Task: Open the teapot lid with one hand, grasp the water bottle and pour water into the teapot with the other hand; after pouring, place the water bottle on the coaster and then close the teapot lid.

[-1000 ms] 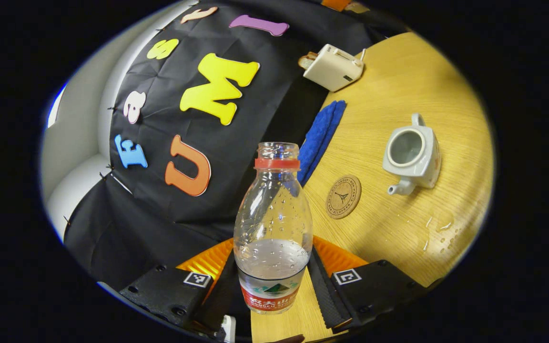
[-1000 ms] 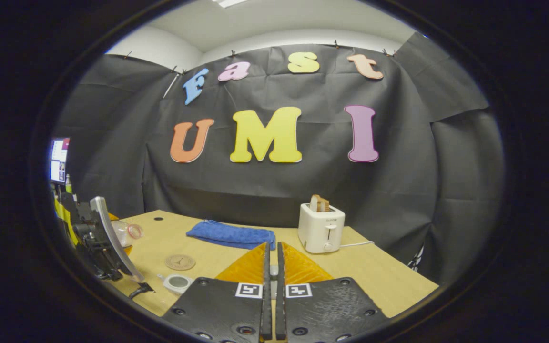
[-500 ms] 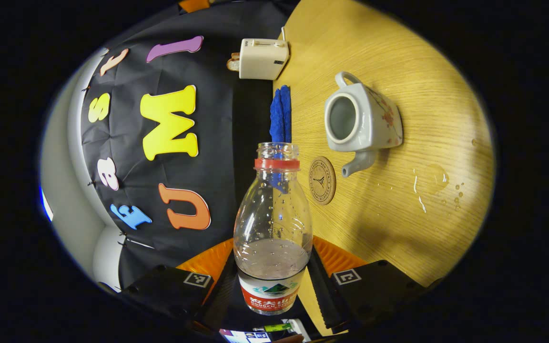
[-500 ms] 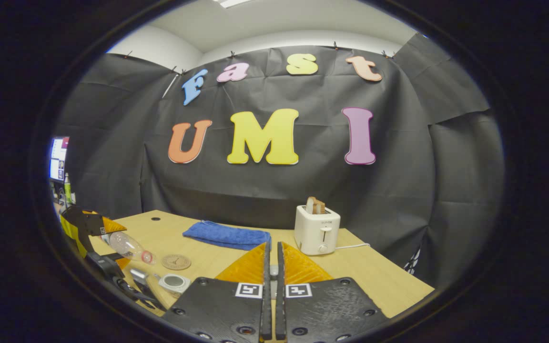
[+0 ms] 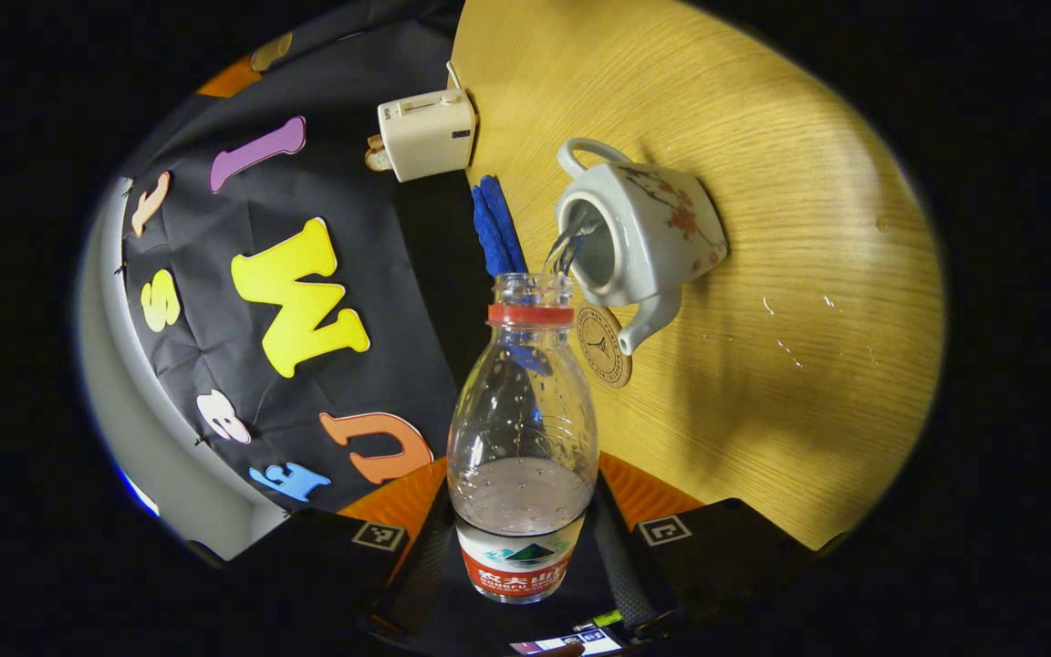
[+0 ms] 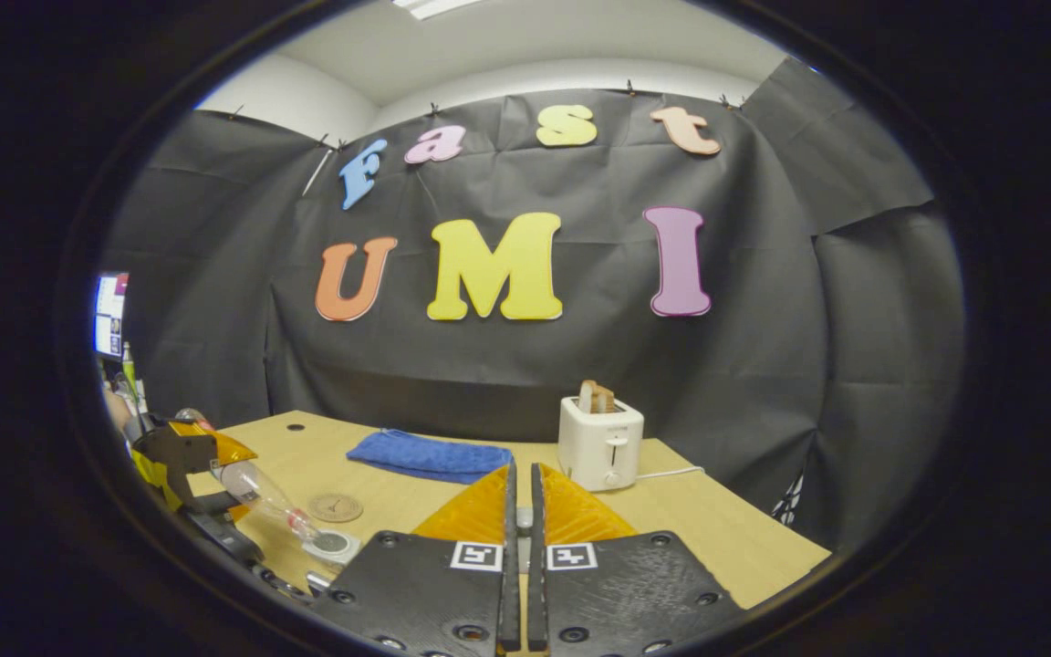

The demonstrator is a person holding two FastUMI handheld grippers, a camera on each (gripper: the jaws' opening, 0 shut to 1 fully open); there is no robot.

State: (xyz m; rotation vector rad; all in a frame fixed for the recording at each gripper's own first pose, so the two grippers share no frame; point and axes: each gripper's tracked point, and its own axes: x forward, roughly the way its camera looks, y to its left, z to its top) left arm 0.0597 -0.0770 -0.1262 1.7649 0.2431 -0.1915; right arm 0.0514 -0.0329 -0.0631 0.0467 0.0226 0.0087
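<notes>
Our left tool (image 5: 523,547) was clamped on the water bottle (image 5: 523,438), tipped so water ran into the open teapot (image 5: 639,233) on the tabletop (image 5: 790,274) beside the coaster (image 5: 603,347). Our right tool (image 6: 520,511) was closed on something small, unidentifiable.

bottle (image 5: 522,429): clear, red neck ring, red-and-white label with green mark
teapot (image 5: 644,233): white, red blossoms on dark twigs
coaster (image 5: 602,347): tan, dark printed emblem
cloth (image 6: 428,455): blue
toaster (image 6: 599,443): cream-white
table (image 5: 763,182): yellow wood grain
</notes>
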